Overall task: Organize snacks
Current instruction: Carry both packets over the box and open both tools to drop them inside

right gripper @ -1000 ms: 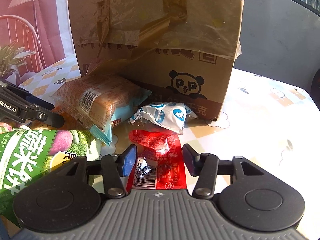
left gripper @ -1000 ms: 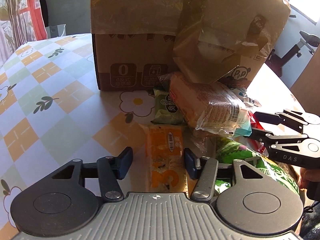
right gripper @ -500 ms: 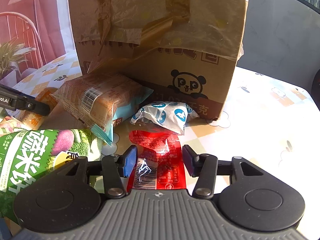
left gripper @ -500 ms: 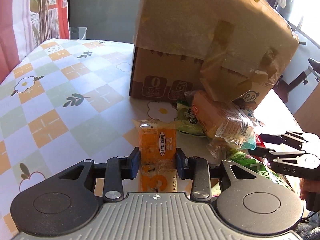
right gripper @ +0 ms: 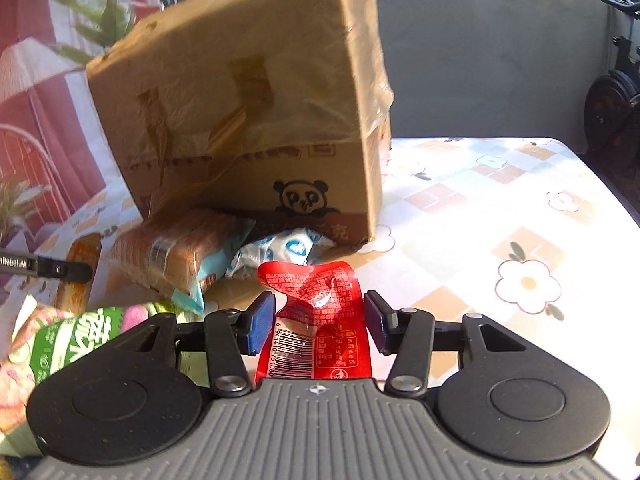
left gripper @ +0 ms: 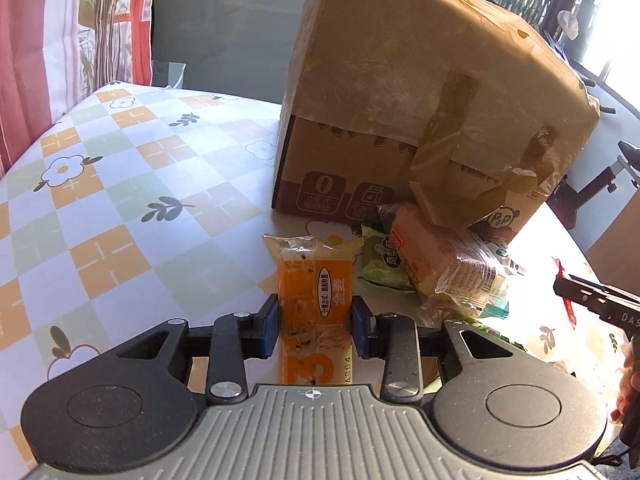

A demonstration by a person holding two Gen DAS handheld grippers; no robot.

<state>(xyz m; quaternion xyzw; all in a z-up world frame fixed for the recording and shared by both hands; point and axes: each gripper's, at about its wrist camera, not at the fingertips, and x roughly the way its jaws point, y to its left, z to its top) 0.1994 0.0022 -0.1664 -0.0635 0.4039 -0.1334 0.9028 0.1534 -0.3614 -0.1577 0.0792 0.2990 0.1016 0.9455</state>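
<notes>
The left gripper point(left gripper: 315, 322) is clamped on an orange snack bar point(left gripper: 315, 292), both pads pressing its sides; the wrapper carries a black-edged oval label with Chinese characters, a large "3" near its lower end and "AS04" printed along one edge. The right gripper point(right gripper: 319, 322) holds a red sachet point(right gripper: 320, 320), the pads against its sides; the sachet shows a white barcode panel and small white print too fine to read.

On the table point(left gripper: 120, 216), covered by a cloth checked in orange and green with white flowers, stands a taped cardboard box point(left gripper: 400, 100) near the middle, printed with a panda face point(right gripper: 301, 198), a boxed "0" and Chinese characters. Against the box's near side lie a clear-wrapped bread loaf point(left gripper: 448, 268), a green packet point(left gripper: 380, 268) and a white-and-blue packet point(right gripper: 280, 252). A green bag point(right gripper: 68, 344) with large white Chinese characters lies toward the near edge. The right gripper's arm reads "DAS", the left one's "Robot.AI".
</notes>
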